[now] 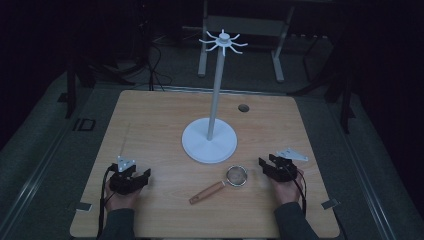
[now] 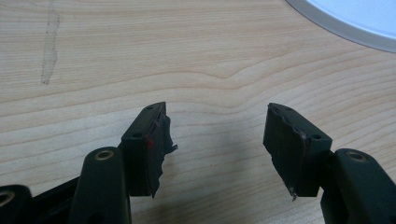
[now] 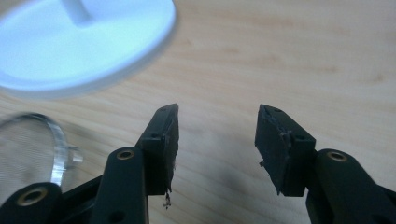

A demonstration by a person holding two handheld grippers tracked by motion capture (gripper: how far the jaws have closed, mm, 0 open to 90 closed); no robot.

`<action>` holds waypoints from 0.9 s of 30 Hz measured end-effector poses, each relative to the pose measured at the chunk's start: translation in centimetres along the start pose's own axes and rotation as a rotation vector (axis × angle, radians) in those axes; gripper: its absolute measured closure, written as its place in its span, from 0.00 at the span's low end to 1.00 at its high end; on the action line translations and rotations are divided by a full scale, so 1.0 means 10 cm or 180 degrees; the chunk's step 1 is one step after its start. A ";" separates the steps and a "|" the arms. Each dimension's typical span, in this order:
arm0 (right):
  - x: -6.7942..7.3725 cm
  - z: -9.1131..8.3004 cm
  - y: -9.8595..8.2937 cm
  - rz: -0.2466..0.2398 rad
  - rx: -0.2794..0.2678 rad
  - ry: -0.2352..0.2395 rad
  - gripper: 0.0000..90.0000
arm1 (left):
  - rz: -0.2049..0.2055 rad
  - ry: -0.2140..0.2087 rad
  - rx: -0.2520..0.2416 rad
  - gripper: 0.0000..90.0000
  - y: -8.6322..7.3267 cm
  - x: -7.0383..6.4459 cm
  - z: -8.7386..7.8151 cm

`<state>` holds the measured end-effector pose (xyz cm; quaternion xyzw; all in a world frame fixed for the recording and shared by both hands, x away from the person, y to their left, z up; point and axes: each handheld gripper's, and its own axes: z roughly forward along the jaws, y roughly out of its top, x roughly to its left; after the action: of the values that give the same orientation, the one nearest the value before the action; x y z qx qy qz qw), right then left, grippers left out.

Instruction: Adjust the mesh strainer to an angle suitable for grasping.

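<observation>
Your two tongs rest released on a wooden counter, a small strainer between them.

Your left tongs sit near the front left corner, jaws apart over bare wood; your right tongs sit at the front right, jaws likewise spread and empty. The wooden-handled strainer lies flat near the right tongs, its mesh bowl just in front of the white stand, whose tall pole carries a ring of hooks.
</observation>
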<state>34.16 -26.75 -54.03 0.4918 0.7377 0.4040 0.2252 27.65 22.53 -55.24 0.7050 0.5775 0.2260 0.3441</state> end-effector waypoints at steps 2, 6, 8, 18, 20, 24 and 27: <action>0.03 -0.05 0.05 -0.0040 -0.0034 0.0080 0.53 | 0.0003 -0.0002 -0.0009 0.45 0.00 0.00 0.00; 0.15 -0.13 0.15 -0.0268 -0.0024 0.0212 0.51 | 0.0013 -0.0012 -0.0019 0.45 0.00 -0.01 -0.01; 0.16 -0.14 0.16 -0.0294 -0.0024 0.0227 0.52 | 0.0022 -0.0022 -0.0023 0.45 0.00 -0.01 -0.01; 0.46 -0.23 0.34 -0.0781 -0.0069 0.0566 0.81 | 0.0048 -0.0045 -0.0031 0.44 0.01 -0.02 -0.01; 0.48 -0.22 0.36 -0.0740 -0.0061 0.0641 0.86 | 0.0049 -0.0046 -0.0033 0.44 0.01 -0.02 -0.01; 0.55 -0.21 0.38 -0.0831 -0.0030 0.0680 0.97 | 0.0052 -0.0052 -0.0031 0.44 0.01 -0.02 -0.01; 0.62 -0.19 0.39 -0.0942 0.0026 0.0727 0.99 | 0.0055 -0.0057 -0.0025 0.44 0.01 -0.03 -0.01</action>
<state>32.33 -21.07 -49.39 0.3298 0.8243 0.4167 0.1949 27.59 22.29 -55.13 0.7106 0.5674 0.2250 0.3501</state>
